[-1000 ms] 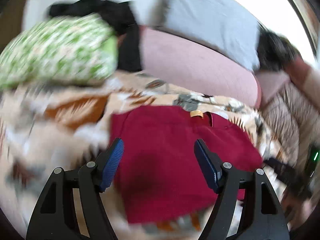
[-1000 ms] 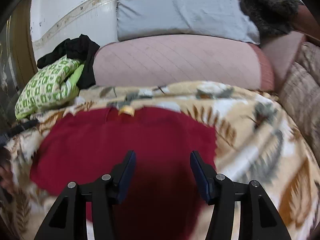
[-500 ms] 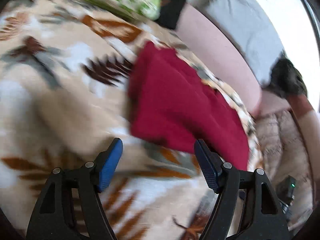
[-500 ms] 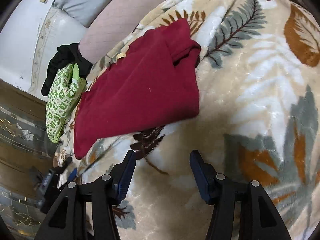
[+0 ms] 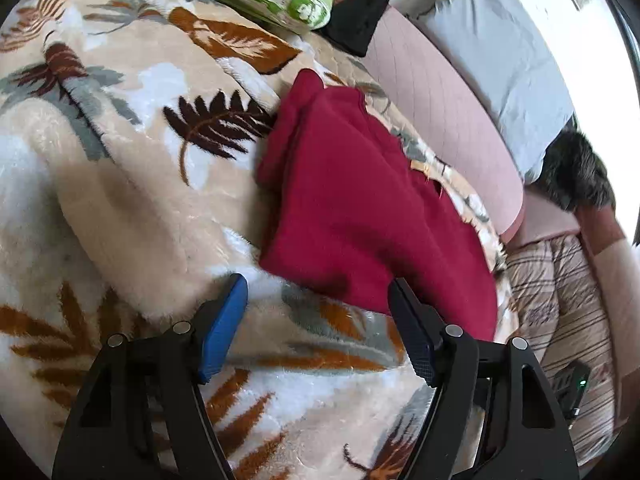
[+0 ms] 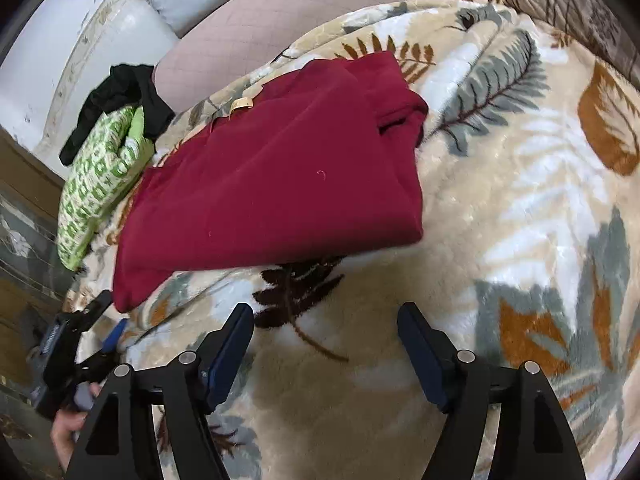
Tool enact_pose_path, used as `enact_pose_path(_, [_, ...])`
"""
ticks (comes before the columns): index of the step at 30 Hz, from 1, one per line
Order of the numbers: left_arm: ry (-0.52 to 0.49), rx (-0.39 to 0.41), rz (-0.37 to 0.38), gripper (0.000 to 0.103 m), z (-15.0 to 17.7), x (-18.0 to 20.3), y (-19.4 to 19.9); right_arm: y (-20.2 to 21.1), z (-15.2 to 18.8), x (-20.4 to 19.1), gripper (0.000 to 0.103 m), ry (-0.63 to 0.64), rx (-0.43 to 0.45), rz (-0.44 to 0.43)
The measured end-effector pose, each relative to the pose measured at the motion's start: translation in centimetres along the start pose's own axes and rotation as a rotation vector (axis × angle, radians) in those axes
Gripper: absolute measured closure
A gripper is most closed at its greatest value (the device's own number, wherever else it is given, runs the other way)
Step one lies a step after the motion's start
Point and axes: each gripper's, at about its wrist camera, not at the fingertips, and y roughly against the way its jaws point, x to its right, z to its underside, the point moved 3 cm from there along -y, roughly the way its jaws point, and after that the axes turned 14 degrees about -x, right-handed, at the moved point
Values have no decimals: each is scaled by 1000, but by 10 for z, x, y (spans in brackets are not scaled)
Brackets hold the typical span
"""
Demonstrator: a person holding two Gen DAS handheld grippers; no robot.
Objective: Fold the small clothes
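Folded dark red garment (image 5: 360, 216) lying flat on a plush leaf-patterned blanket (image 5: 120, 184) that covers a bed; in the left wrist view it occupies the centre of the frame, and in the right wrist view (image 6: 276, 184) it sits in the upper left to centre, with a small tan label (image 6: 241, 104) visible at its upper edge. Left gripper (image 5: 318, 328), lower centre of its frame: the 2 blue-padded fingers (image 5: 224, 328) are spread wide apart and hold nothing, their tips just short of the near edge of the garment. Right gripper (image 6: 324, 354), lower centre of its frame: the fingers (image 6: 228, 356) are likewise spread and empty, positioned over bare blanket near the garment's lower edge but apart from it. In the right wrist view the left gripper (image 6: 80, 344) and the hand holding it appear at the lower left margin. Background: a green-and-white patterned bundle (image 6: 96, 184) and a black cloth (image 6: 120, 100) at the upper left, a pink quilted cushion (image 6: 288, 12) and a grey pillow (image 5: 508, 64) beyond the garment, and a dark furry item (image 5: 576, 172) at the right of the left wrist view.
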Motion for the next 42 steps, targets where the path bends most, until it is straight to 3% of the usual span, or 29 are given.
enact_pose_path(5, [19,-5,87,21,-13,-2,-8,-8,4,-18,25,108,-11,145])
enact_pose_path(11, [32,45,156,19,-31,-1,-14,-13,3,-23,20,135,-12,178])
enact_pose_path(14, [78,64,269,19,-36,-6,-9,-13,4,-24,19,143,-12,186])
enact_pose_path(17, [122,12,410,19,-31,-7,-9,-14,4,-26,19,150,-12,190])
enact_pose_path(22, [39,-22,363,19,-22,13,-11,-13,1,-26,19,125,-11,178])
enact_pose_path(26, [77,41,310,19,-35,2,-8,-14,1,-27,18,135,-13,186])
enact_pose_path(28, [104,59,323,20,-38,-4,-7,-13,1,-26,18,134,-14,179])
enact_pose_path(33, [-21,54,267,20,-35,20,-10,-14,1,-27,18,125,-17,179])
enact_pose_path(36, [29,34,200,37,-37,7,-18,-13,2,-27,18,129,-19,176])
enact_pose_path(41, [123,27,155,83,-36,-17,-25,-14,1,-28,18,120,-22,181])
enact_pose_path(42, [133,27,163,87,-35,-19,-26,-14,1,-29,18,122,-23,187])
